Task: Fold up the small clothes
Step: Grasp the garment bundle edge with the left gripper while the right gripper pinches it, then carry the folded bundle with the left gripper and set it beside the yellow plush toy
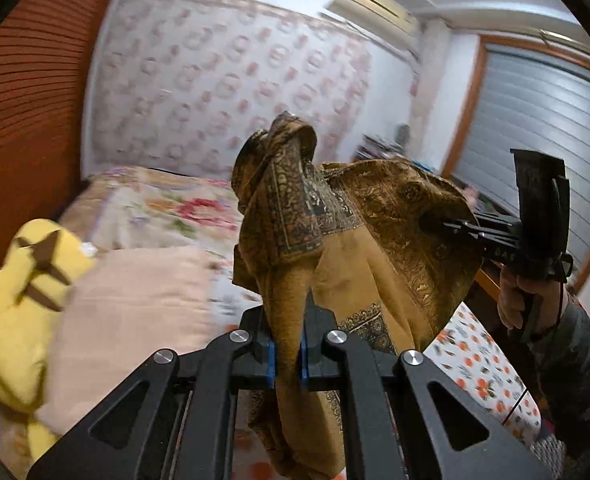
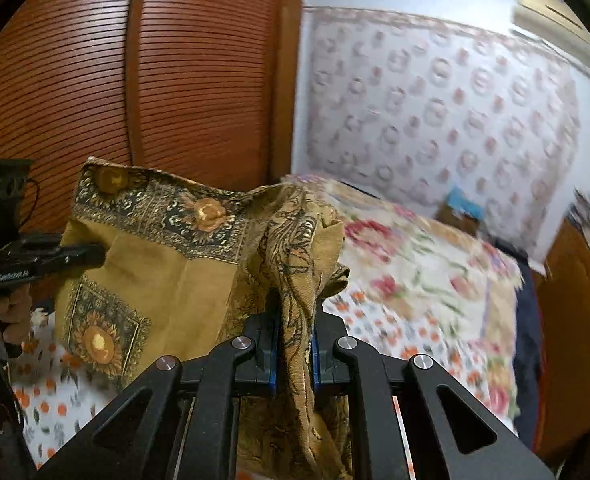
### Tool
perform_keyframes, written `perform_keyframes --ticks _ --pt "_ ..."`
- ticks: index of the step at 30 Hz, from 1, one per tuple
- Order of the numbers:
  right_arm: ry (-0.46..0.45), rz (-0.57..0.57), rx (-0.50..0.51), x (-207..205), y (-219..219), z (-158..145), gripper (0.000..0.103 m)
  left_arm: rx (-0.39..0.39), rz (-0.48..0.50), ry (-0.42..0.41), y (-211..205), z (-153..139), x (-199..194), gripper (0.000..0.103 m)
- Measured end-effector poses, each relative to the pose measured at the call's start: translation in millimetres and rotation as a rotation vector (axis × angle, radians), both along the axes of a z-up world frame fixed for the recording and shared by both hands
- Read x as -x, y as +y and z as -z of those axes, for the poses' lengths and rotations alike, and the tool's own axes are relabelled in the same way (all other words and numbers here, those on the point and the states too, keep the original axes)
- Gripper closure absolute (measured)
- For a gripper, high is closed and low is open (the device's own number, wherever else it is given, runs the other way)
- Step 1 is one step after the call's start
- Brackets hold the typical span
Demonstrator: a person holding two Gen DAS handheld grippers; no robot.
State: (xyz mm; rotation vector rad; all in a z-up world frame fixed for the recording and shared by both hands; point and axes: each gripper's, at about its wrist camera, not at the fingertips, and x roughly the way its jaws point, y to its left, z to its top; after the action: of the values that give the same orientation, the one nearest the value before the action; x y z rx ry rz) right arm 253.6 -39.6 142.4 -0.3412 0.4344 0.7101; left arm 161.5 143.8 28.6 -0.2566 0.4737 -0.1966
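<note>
A mustard-brown scarf (image 1: 379,240) with dark patterned borders and sunflower motifs (image 2: 151,264) hangs in the air above the bed, stretched between both grippers. My left gripper (image 1: 287,354) is shut on one bunched edge of it, and cloth rises in a fold ahead of the jaws. My right gripper (image 2: 293,354) is shut on another bunched edge. In the left wrist view the right gripper (image 1: 435,222) comes in from the right, held by a hand (image 1: 515,300). In the right wrist view the left gripper (image 2: 91,256) pinches the scarf from the left.
A bed with an orange-flowered sheet (image 1: 487,368) and a floral quilt (image 2: 415,264) lies below. A yellow plush toy (image 1: 19,300) and a pink pillow (image 1: 135,320) sit at the left. A brown slatted wardrobe (image 2: 95,80), a patterned wall hanging (image 1: 223,88) and a window (image 1: 535,140) surround the bed.
</note>
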Motion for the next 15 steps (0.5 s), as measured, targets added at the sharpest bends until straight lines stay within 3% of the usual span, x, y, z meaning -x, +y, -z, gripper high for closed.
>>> perform_keyframes --ticks 8,15 --pt "-0.122 -0.117 0.099 -65 78 17 0.092 0.057 -0.146 0.021 51 31 7 0.094" --pt "-0.141 -0.191 0.139 -93 134 30 0.092 0.078 -0.219 0.026 71 48 24 0.094"
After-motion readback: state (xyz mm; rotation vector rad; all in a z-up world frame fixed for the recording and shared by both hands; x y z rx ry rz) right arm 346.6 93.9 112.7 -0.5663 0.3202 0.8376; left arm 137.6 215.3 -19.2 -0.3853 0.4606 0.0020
